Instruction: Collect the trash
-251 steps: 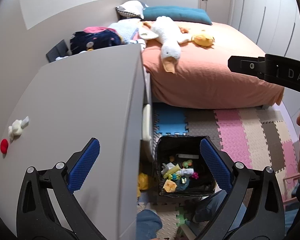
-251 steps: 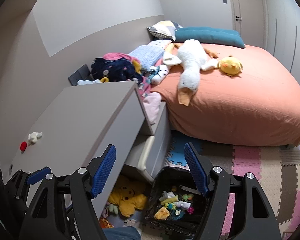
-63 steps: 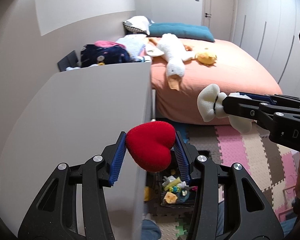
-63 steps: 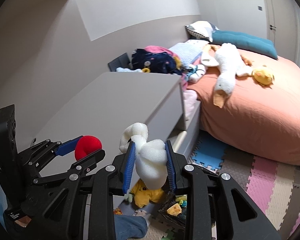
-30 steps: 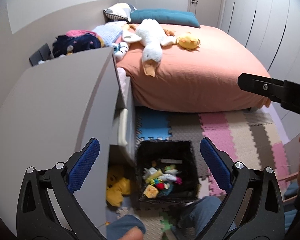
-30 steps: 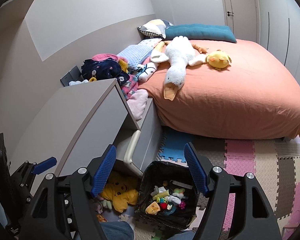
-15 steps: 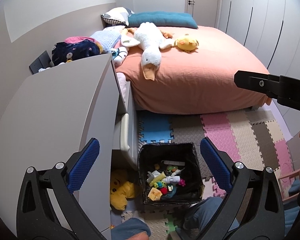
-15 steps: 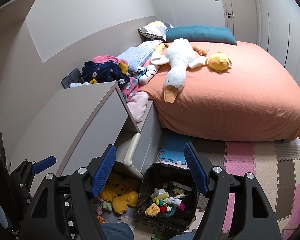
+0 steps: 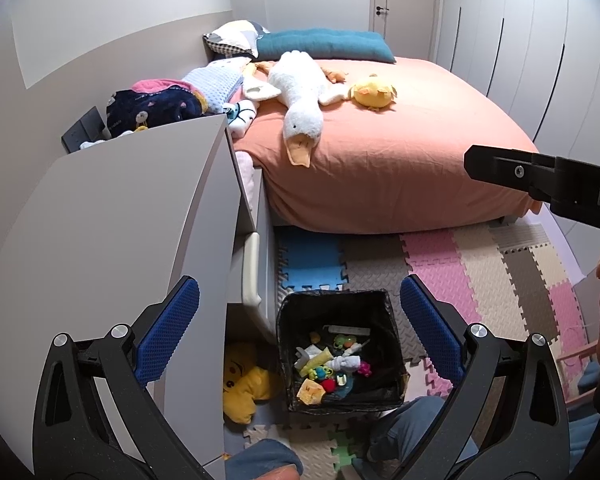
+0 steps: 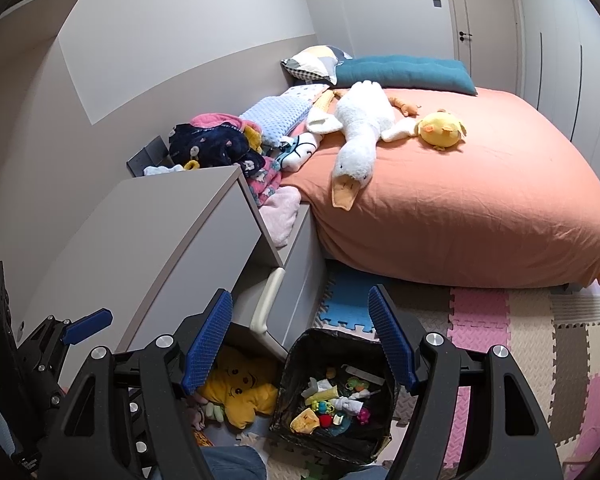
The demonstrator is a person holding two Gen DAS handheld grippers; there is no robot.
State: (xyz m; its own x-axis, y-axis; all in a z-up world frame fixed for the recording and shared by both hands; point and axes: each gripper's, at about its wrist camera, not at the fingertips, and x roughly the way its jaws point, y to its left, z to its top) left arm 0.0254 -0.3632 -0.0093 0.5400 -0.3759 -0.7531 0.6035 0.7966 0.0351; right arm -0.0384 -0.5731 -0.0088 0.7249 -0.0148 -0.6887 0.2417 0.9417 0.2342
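Note:
A black-lined bin stands on the foam floor mat below both grippers, beside the grey dresser. Inside it lie several small bits of trash, among them a white foam piece and a red piece. My left gripper hangs above the bin, jaws wide open and empty. My right gripper is also open and empty above the bin. Part of the right gripper's black body shows at the right of the left wrist view.
A bed with an orange cover carries a white goose plush and a yellow chick plush. A yellow plush lies under the dresser's open drawer. Clothes pile behind the dresser. A person's knees are by the bin.
Over the last second the left wrist view has shifted slightly, so the bin sits a little nearer centre; both grippers remain open. About two seconds ago they held a red heart and white foam, now released.

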